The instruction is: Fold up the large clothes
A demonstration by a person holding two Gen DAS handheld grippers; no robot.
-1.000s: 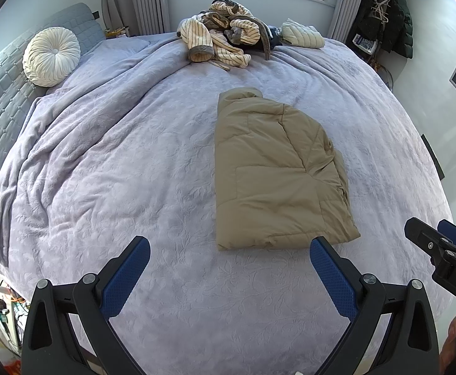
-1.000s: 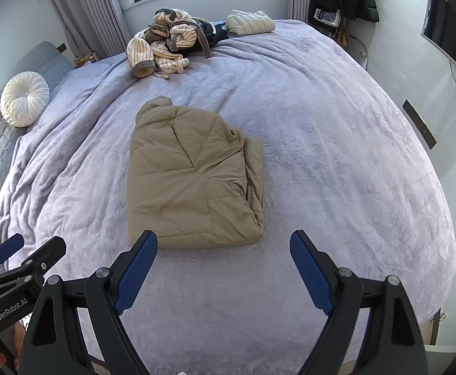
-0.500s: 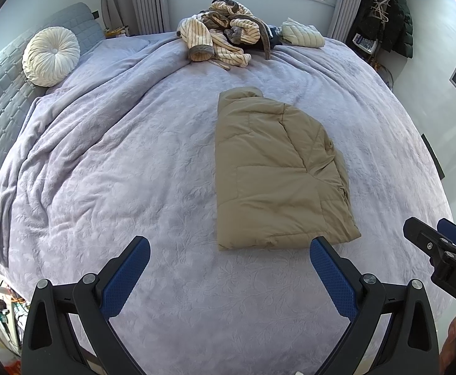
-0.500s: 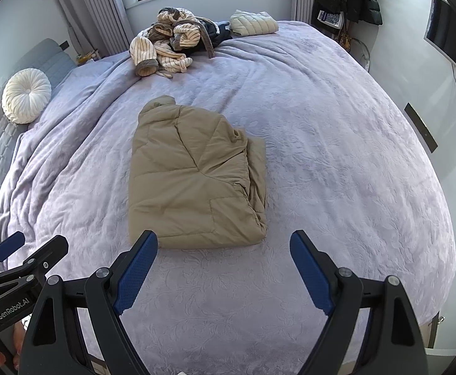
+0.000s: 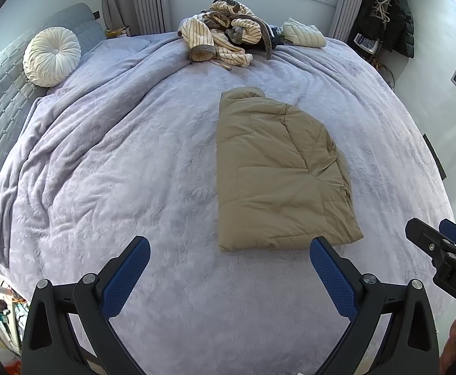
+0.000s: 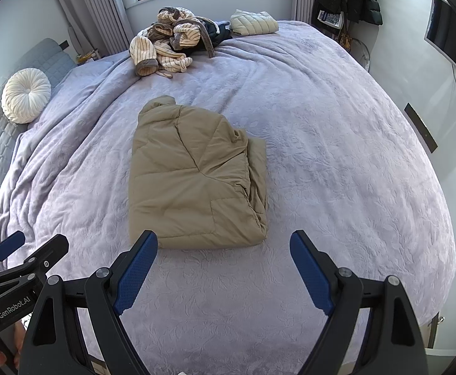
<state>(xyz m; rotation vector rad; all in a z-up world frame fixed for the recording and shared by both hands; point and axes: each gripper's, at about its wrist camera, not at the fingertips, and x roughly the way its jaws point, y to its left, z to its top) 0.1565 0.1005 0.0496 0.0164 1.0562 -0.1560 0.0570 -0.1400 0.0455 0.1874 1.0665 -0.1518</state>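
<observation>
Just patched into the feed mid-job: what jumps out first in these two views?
The tan puffer jacket, already folded into a rough rectangle, lies alone in the middle of the lavender bedspread. Both the left gripper and the right gripper sit just short of its near edge, jaws wide and holding nothing. At the far side under the window is a heap of striped clothes, still unfolded.
</observation>
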